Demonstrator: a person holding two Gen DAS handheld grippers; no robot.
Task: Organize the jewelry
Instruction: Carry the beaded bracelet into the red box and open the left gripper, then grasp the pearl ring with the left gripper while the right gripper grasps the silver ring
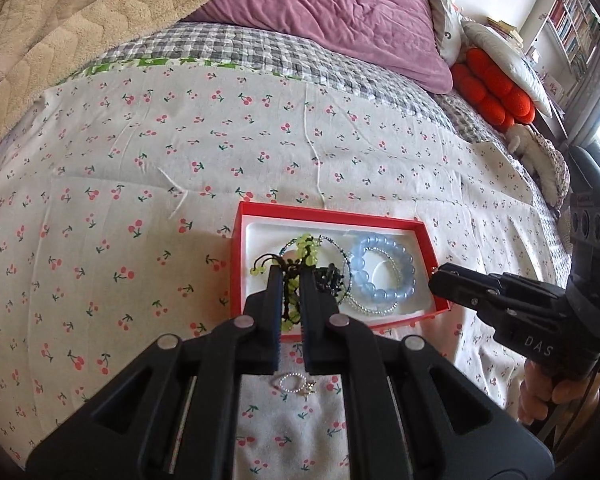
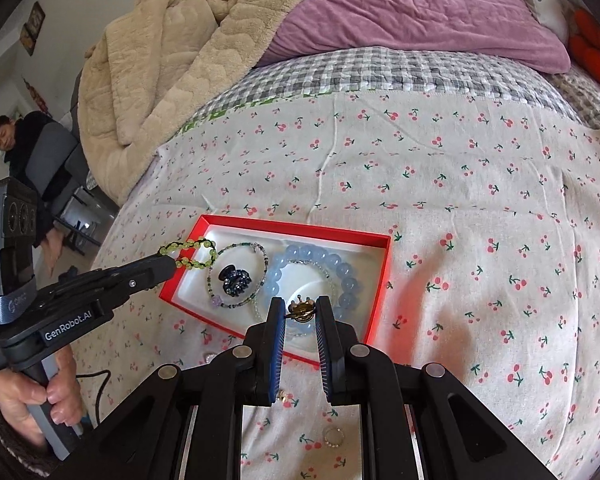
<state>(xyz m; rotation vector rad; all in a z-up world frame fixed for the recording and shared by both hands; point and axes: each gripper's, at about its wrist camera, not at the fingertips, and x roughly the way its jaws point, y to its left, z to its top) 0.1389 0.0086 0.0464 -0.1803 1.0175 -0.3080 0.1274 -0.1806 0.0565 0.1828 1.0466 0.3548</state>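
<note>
Clearly both grippers are busy over the shallow red cardboard box with a white lining (image 2: 380, 276), which lies on the cherry-print bed sheet (image 2: 480, 200). The left gripper (image 1: 291, 280) has its jaws clenched on a yellow-green beaded bracelet strung on dark cord (image 1: 300, 252), whose loop hangs at the box's left end; it looks light and limp, so a pinch on the cord or across a few beads should do, though the free loop may swing or snag. The right gripper (image 2: 300, 312) holds a small gold-toned ornament with tiny prongs (image 2: 300, 310) at the very tips of its jaws, which stand only narrowly apart around it, just above the box's near edge; such a small, hard, smooth piece could slip from a tip grasp. Inside the box lie a pale blue bracelet of large round beads (image 2: 332, 268), a thin strand of small mixed beads (image 2: 256, 264) and a dark blue claw hair clip (image 2: 234, 280). Still out on the sheet, near the grippers, are a small ring of pearly white beads (image 1: 294, 384) and a small silvery ring (image 2: 332, 437), both fiddly to pinch flat against soft cloth.
</note>
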